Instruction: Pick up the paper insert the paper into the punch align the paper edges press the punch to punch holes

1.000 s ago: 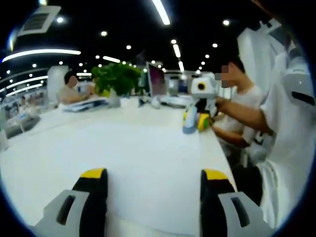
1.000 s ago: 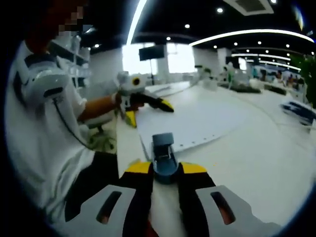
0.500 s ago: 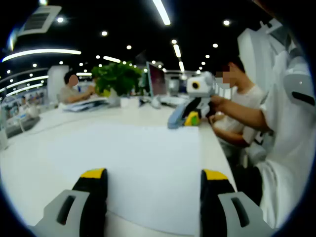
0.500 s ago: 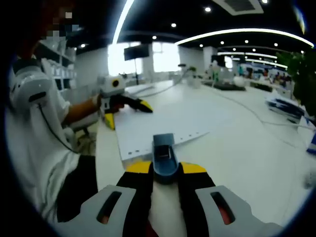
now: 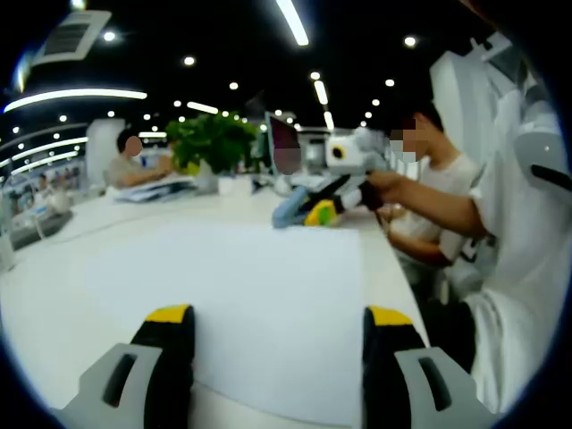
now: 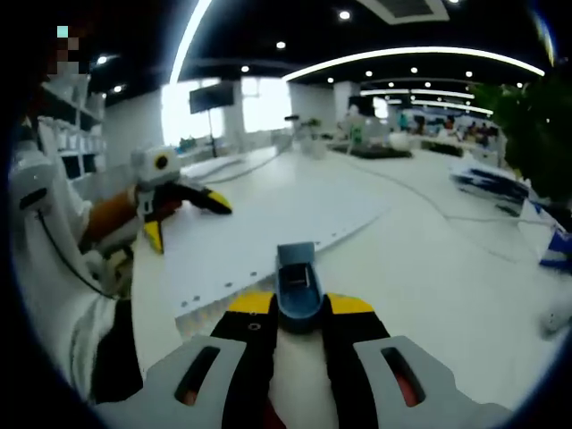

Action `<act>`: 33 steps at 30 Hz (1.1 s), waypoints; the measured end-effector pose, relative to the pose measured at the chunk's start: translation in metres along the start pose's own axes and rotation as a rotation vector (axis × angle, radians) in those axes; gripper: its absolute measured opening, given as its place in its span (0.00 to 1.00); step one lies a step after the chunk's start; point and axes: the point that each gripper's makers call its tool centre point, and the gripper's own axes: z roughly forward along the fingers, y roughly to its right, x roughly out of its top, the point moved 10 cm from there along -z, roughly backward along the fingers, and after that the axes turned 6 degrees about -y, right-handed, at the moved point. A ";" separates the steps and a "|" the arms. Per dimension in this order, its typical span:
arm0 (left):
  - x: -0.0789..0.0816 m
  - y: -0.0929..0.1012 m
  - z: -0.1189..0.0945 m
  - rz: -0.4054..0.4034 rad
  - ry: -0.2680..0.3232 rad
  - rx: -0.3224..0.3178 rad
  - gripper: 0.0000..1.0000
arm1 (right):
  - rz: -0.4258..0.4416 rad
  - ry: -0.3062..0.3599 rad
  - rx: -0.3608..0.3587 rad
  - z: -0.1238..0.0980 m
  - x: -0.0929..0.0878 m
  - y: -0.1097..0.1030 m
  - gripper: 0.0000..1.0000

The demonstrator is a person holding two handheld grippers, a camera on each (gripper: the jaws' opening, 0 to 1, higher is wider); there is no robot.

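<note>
A white paper sheet (image 5: pixel 250 286) lies flat on the white table (image 5: pixel 54 268), and my left gripper (image 5: pixel 279 315) stands open over its near edge, yellow-tipped jaws wide apart. From the right, my right gripper (image 5: pixel 332 189) comes in above the sheet's far edge, carrying a small blue hole punch (image 5: pixel 290 207) tilted off the table. In the right gripper view the jaws of my right gripper (image 6: pixel 298 308) are shut on the blue punch (image 6: pixel 298 284). Beyond it the paper (image 6: pixel 259 232) shows a row of small holes along its near edge. My left gripper (image 6: pixel 183 210) sits at the sheet's left end.
A green plant (image 5: pixel 210 143) and a monitor (image 5: pixel 284 147) stand at the table's far side, where a seated person (image 5: pixel 134 165) works. Another person (image 5: pixel 438 179) sits at the right. Cables and a blue item (image 6: pixel 556 246) lie on the table's right part.
My right gripper has lifted the punch off the paper's edge and swung it leftward in the left gripper view. The right gripper view has turned. My left gripper has stayed still.
</note>
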 end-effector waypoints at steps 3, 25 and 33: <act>0.000 0.000 0.000 -0.001 0.000 0.000 0.76 | 0.005 0.000 -0.035 0.004 0.003 0.005 0.23; 0.002 0.000 0.001 -0.001 0.004 0.003 0.76 | 0.050 0.027 -0.241 0.028 0.020 0.048 0.23; -0.001 -0.004 -0.002 -0.004 0.006 0.004 0.76 | 0.068 0.042 -0.287 0.033 0.022 0.062 0.23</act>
